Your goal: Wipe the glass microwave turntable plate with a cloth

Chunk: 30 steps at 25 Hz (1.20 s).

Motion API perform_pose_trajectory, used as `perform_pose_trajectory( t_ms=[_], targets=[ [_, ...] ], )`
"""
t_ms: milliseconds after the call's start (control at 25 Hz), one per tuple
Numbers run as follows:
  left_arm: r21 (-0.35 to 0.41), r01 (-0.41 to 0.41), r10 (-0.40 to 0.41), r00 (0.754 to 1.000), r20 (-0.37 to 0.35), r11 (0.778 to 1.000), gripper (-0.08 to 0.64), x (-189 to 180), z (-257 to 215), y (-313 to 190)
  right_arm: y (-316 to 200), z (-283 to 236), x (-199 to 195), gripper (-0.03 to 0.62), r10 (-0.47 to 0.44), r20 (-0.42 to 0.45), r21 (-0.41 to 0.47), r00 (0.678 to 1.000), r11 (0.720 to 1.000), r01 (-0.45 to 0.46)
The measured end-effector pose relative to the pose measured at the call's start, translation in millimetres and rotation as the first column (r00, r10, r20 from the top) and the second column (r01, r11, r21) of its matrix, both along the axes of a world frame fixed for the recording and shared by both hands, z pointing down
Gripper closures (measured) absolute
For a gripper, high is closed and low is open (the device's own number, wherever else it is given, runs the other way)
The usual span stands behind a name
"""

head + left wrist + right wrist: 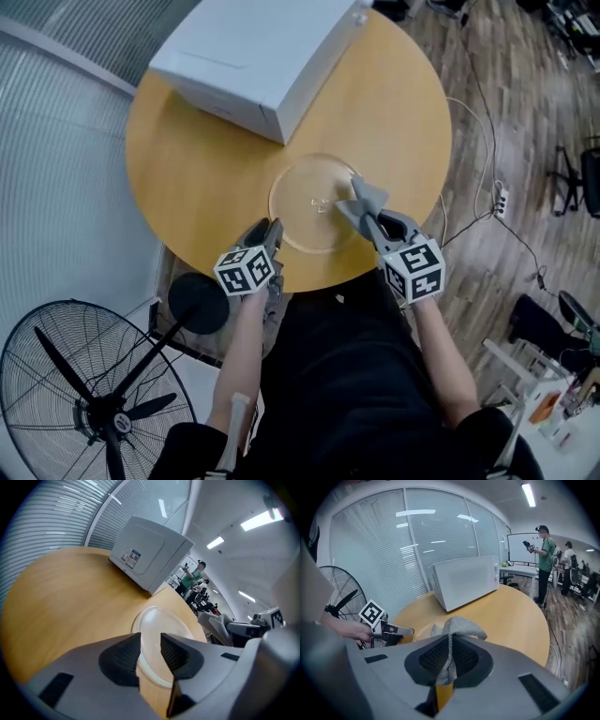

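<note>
The glass plate (314,204) lies flat on the round wooden surface (187,169), close to its near edge. A white microwave (253,52) sits well apart at the far edge, and nothing stands between the two.

The right tongs (361,217) are clamped tight on a grey cloth (363,194), whose loose end bunches out past the tips over the plate's right half. I cannot tell whether it touches the glass.

The left tongs (272,227) stand parted with nothing between the pads. They are at the surface's near edge, just beside the plate's near-left rim.

A black pedestal fan (84,394) stands on the floor beyond the surface's near-left edge. A cable (487,112) trails across the floor beyond its right edge.
</note>
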<state>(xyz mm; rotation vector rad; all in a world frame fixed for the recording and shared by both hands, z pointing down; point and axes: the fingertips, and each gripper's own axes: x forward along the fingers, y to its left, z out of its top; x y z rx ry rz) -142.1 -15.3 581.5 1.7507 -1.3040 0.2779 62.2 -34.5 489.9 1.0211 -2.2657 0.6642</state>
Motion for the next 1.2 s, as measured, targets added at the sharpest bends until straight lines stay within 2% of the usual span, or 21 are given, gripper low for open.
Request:
perform_pose_trajectory(
  t_ms=[160,440,600,960,1200],
  targets=[
    [-0.06,-0.019,0.019,1.0,-0.003,0.998,0.436,-0.8,20.7,-0.8,-3.1,14.5,0.4,0.568,0.016,-0.03,-0.014,0.999,1.0,-0.017],
    [-0.092,-0.055,0.053,0.998,-0.026,0.994,0.436,2.4,31.8,-5.6,-3.2,42.5,-1.1,0.568,0.024,-0.06,-0.045,0.998,0.999,-0.027],
    [-0.112,-0.047,0.043,0.998,-0.035,0.993,0.437,4.3,35.7,-5.1,-4.4,68.4,-3.2,0.568,0.032,-0.069,-0.089,0.997,0.995,-0.038],
    [-0.125,-0.076,0.082,0.996,0.042,0.989,0.483,1.4,38.4,-3.6,-17.6,100.1,1.0,0.568,0.006,-0.124,-0.105,0.992,0.994,-0.02],
    [-0.121,-0.068,0.072,0.997,0.033,0.99,0.505,-2.4,40.2,-4.1,-31.1,109.5,0.5,0.568,-0.008,-0.143,-0.093,0.99,0.996,-0.005]
  ],
)
